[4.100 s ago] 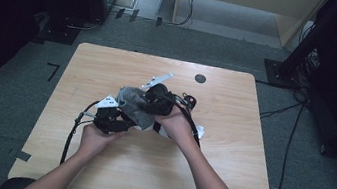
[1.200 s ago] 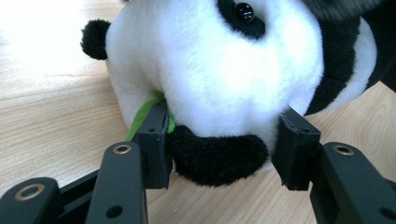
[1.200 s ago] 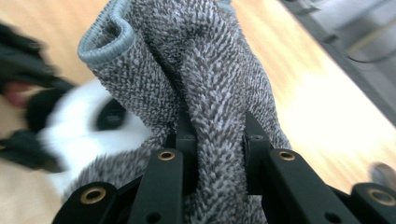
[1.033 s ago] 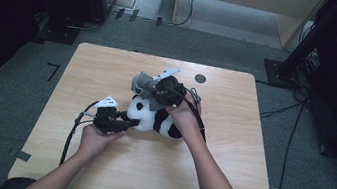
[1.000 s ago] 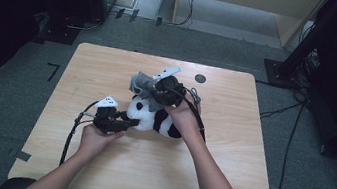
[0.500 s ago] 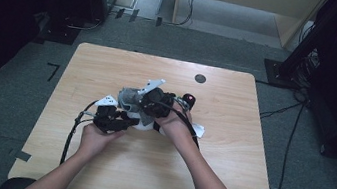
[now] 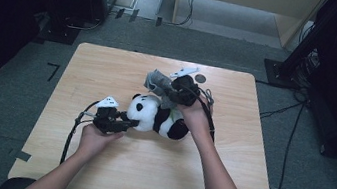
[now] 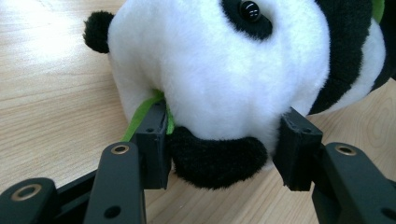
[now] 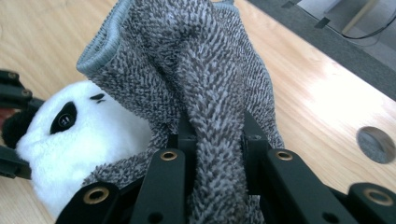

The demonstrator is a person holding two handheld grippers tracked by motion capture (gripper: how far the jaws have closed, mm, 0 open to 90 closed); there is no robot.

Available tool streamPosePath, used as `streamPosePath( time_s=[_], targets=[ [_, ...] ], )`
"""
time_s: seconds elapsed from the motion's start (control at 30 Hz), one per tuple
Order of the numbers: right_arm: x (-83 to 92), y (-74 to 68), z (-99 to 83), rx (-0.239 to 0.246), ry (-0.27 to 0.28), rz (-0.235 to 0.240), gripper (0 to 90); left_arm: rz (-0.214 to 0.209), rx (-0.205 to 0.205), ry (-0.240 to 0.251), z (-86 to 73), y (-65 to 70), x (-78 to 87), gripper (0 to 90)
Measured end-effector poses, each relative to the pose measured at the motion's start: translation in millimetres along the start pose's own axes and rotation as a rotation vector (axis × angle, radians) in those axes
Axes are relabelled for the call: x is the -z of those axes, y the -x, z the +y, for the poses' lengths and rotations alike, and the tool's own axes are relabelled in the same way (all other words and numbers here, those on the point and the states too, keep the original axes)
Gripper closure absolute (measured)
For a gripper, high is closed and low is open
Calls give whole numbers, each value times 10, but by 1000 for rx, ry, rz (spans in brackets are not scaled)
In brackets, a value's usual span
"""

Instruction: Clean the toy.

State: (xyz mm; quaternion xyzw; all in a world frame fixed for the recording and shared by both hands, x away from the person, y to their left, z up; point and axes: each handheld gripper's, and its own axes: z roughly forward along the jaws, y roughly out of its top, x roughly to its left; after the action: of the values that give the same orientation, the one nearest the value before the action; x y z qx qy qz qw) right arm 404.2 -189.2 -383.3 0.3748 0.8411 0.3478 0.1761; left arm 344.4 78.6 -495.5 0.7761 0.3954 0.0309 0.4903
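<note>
Pale wooden counter (image 7: 109, 73). Plush panda (image 7: 158, 116), black-and-white, lying down; left claw (image 7: 124, 125) pinches its head. Grey knitted cloth (image 7: 159, 83), bunched, clamped in right claw (image 7: 169, 92).

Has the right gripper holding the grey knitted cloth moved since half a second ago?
Yes. The right gripper, shut on the grey knitted cloth, has swung away from the person, toward the small dark round hole in the wooden table, uncovering the plush panda.
</note>
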Motion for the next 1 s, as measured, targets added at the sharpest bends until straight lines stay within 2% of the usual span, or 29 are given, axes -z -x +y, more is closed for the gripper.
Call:
streamPosePath(
  time_s=[0.13, 0.27, 0.33, 0.5, 0.63, 0.73, 0.8, 0.9, 1.0],
  targets=[
    [178, 50, 13, -35, 59, 32, 766, -2, -1, 2, -6, 0, 2, 458],
    [393, 12, 43, -42, 135, 64, 766, 0, -1, 0, -9, -1, 3, 456],
    [475, -45, 40, -40, 155, 100, 766, -1, 5, -3, -7, 1, 5, 455],
    [482, -335, -105, 19, 146, 172, 766, -2, 11, -4, -2, -2, 7, 456],
    [286, -538, -269, 59, 69, 222, 766, 0, 15, -2, -1, 0, 5, 456],
    [137, -581, -369, 76, 5, 222, 766, 1, 11, -12, 3, 1, 4, 457],
    [124, -564, -391, 86, 2, 216, 766, 5, 6, -14, 7, 12, 3, 459],
    [165, -561, -405, 126, -3, 167, 768, 8, -1, -19, 10, 15, 6, 460],
    [213, -517, -429, 132, 3, 126, 768, 7, 3, -19, 12, 12, 5, 461]
  ],
)
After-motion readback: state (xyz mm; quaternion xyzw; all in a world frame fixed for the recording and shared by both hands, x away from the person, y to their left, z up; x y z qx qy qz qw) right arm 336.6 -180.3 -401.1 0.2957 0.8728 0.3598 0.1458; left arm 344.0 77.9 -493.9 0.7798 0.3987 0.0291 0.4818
